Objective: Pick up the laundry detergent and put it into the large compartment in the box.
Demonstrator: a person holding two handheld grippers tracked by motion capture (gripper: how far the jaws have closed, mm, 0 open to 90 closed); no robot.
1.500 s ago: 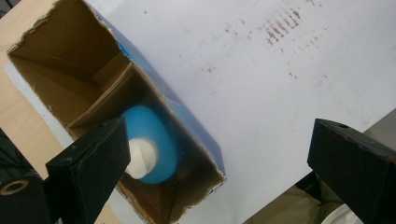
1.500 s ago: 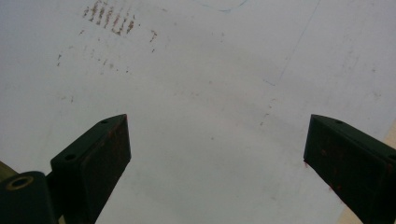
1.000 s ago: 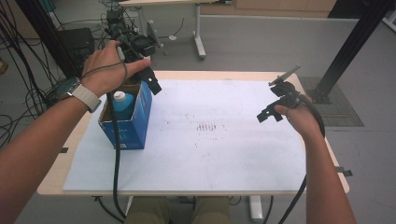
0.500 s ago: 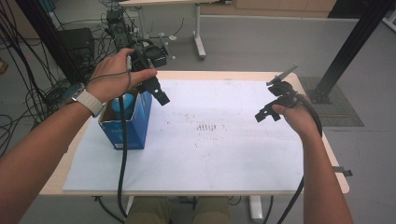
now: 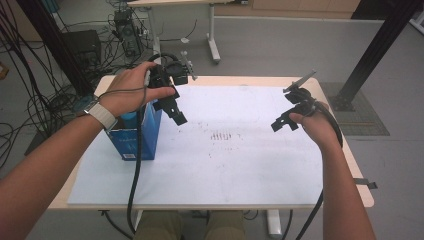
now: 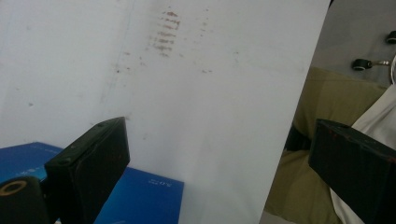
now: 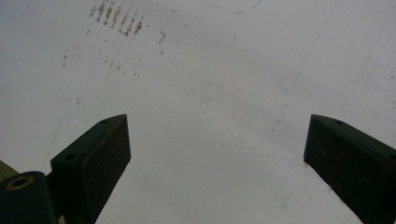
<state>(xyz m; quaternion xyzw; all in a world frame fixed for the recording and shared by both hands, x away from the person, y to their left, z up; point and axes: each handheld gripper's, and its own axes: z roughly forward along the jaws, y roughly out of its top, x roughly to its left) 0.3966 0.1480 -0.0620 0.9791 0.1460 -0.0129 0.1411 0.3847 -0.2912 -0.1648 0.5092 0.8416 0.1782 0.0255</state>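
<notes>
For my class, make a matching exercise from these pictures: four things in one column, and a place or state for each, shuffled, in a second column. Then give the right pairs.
Things:
1. blue box
2. left gripper
3. right gripper
4. reddish marks

Places or states:
A. printed on the middle of the white sheet
B. held open above the table's right side
C. standing at the table's left edge
D. held open just right of the box's top

Pairs: 1-C, 2-D, 3-B, 4-A

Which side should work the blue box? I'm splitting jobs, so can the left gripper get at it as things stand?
Probably yes. The left gripper hangs open just beside the blue box, and nothing lies between them. The right gripper is across the table.
</notes>
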